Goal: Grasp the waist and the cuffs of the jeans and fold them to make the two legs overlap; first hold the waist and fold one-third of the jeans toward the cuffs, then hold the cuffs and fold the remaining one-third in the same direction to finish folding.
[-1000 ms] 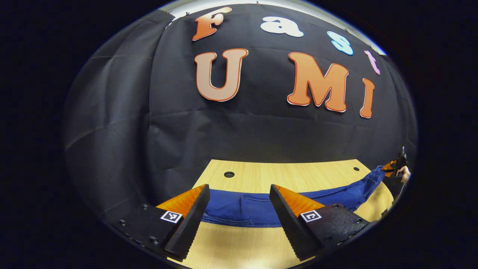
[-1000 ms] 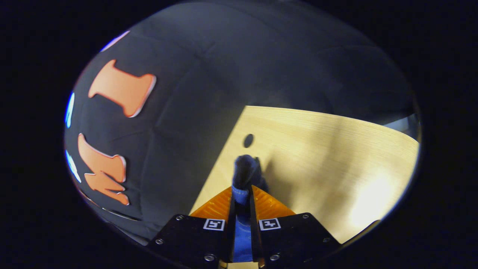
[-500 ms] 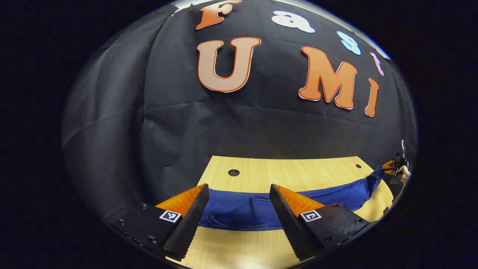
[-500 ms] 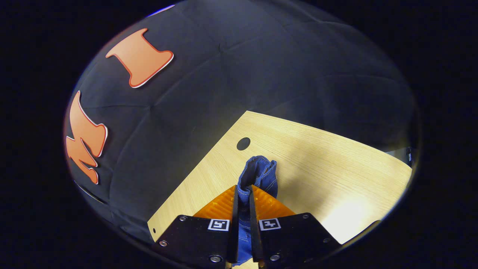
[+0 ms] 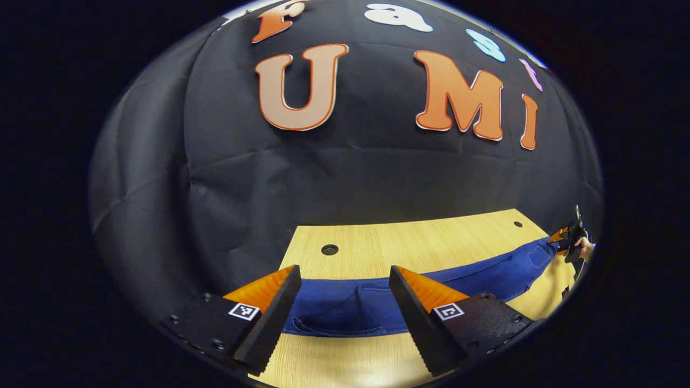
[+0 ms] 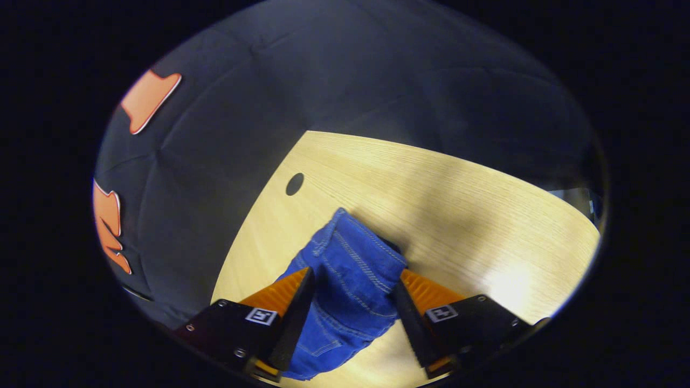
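Jeans [image 5: 345, 304] lie stretched along bench [image 5: 431, 242], legs apparently overlapped; thirds-folds remain. Left gripper [image 5: 345, 318] and right gripper [image 6: 350, 318] jaws apart, straddling denim.

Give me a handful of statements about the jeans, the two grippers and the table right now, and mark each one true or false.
1. The blue denim jeans lie stretched along the light wooden table. True.
2. The left gripper is clamped shut on the denim. False: its fingers stand wide apart, with the jeans lying beyond them.
3. The right gripper has its fingers spread, with the end of the jeans between them. True.
4. The jeans are black. False: they are blue with lighter stitching.
5. The table has a round hole near its edge. True.
6. A white plate sits on the table beside the jeans. False: the wood beside them is bare.
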### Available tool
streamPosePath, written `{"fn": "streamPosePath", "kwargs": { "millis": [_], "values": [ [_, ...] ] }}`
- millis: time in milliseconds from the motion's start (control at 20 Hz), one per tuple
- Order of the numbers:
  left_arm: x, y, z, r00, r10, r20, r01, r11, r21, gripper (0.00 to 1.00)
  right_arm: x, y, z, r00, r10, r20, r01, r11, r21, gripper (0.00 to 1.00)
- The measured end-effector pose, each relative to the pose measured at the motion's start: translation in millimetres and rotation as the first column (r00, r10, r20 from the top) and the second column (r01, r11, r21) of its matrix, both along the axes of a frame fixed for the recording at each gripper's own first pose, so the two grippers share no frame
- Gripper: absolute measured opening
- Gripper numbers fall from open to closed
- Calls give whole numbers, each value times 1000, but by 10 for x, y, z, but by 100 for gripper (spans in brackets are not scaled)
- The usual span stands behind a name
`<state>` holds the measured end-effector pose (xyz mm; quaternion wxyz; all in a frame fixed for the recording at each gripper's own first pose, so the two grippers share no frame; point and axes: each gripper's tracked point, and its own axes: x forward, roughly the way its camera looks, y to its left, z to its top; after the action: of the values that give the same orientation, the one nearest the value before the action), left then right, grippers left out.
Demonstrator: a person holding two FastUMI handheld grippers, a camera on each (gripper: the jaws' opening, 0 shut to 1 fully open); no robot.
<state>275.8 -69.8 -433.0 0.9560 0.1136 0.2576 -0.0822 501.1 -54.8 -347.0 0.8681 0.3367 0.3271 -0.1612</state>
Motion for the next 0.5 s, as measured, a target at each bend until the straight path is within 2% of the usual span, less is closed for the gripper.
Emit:
{"fn": "streamPosePath", "kwargs": {
  "millis": [100,200,300,400,500],
  "values": [
    [15,-95,-16,1000,-19,-9,20,1000,23,100,40,-124,-104,999,-32,-3,32,999,-36,48],
    [43,-144,-27,999,-35,-13,35,999,24,99,81,-46,-40,998,-51,29,52,998,-29,19],
    [70,-105,-31,999,-36,-16,37,999,25,99,125,85,169,992,-53,116,56,998,-20,5],
    [100,-28,-42,999,-36,-18,37,999,23,99,236,310,516,977,-36,210,35,999,10,5],
    [134,75,-36,999,-40,-15,40,999,2,99,253,712,866,965,31,259,-27,999,-19,5]
  ]
}}
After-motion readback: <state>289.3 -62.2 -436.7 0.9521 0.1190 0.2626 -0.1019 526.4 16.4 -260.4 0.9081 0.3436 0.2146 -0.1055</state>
